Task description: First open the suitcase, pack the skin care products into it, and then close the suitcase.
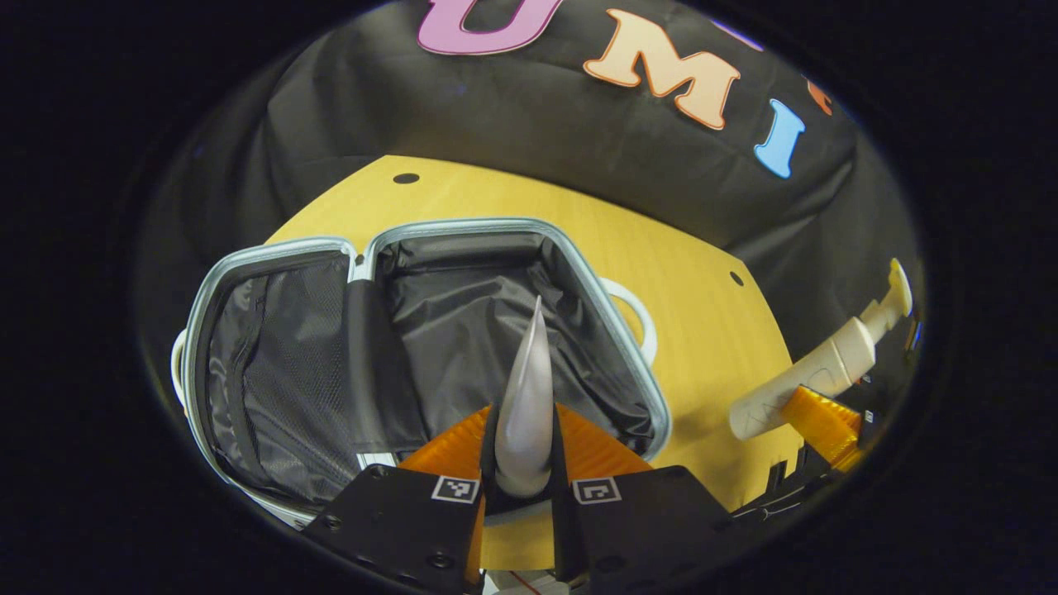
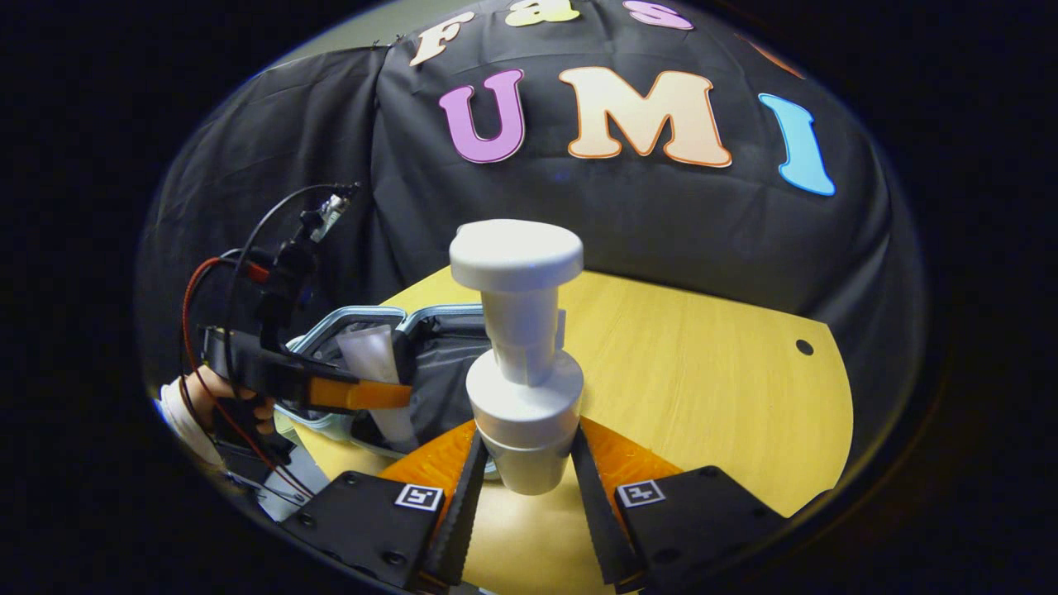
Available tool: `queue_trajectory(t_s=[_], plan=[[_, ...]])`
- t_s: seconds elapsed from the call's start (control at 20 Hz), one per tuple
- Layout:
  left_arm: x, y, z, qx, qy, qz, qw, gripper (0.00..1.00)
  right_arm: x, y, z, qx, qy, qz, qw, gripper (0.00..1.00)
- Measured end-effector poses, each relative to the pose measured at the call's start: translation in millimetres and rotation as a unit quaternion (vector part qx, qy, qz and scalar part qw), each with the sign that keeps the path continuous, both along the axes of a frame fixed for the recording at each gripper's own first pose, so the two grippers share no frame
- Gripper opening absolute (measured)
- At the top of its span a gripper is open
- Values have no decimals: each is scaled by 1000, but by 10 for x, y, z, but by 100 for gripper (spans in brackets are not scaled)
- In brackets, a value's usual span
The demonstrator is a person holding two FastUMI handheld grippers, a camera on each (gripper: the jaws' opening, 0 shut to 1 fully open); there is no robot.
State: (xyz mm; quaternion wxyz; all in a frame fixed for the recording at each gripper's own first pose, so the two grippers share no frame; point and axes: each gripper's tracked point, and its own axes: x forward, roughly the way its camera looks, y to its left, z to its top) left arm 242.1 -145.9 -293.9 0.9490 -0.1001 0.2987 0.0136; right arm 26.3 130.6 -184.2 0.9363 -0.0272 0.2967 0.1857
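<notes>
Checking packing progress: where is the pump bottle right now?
The pump bottle is clamped in the right gripper, held above the yellow table just right of the open suitcase, not yet inside.

Layout: open suitcase on table, one product held over it, one held beside it.

The suitcase point(image 1: 430, 347) lies open on the table point(image 1: 702, 330), both halves side by side. The tube point(image 1: 527, 413), clamped in the left gripper point(image 1: 522, 471), sits above the open suitcase. The pump bottle point(image 2: 521, 364), clamped in the right gripper point(image 2: 522, 475), stands upright over the table, right of the suitcase.
</notes>
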Motion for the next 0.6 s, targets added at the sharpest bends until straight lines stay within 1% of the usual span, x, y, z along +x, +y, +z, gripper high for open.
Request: queue_trajectory(t_s=[0.2, 0.25, 0.3, 0.35, 0.4, 0.55, 0.6], plan=[[54, 84, -170, -46, 23, -4, 999, 27, 1, 308, -93, -2, 19, 10, 1000, 60], [96, 96, -168, -54, 18, -4, 998, 29, 2, 383, -119, -3, 25, 12, 1000, 60], [100, 111, -151, -58, 18, -5, 998, 29, 8, 445, -140, -3, 30, 15, 999, 62], [117, 137, -142, -62, 18, -4, 998, 34, 2, 498, -181, -3, 34, 17, 999, 62], [115, 170, -115, -63, 16, -2, 998, 31, 22, 545, -210, -4, 39, 19, 999, 62], [158, 239, 54, -63, -10, 4, 998, 72, 58, 661, -331, -9, 58, 24, 998, 62], [142, 263, 131, -61, -17, 4, 998, 73, 86, 691, -368, -10, 65, 25, 998, 62]])
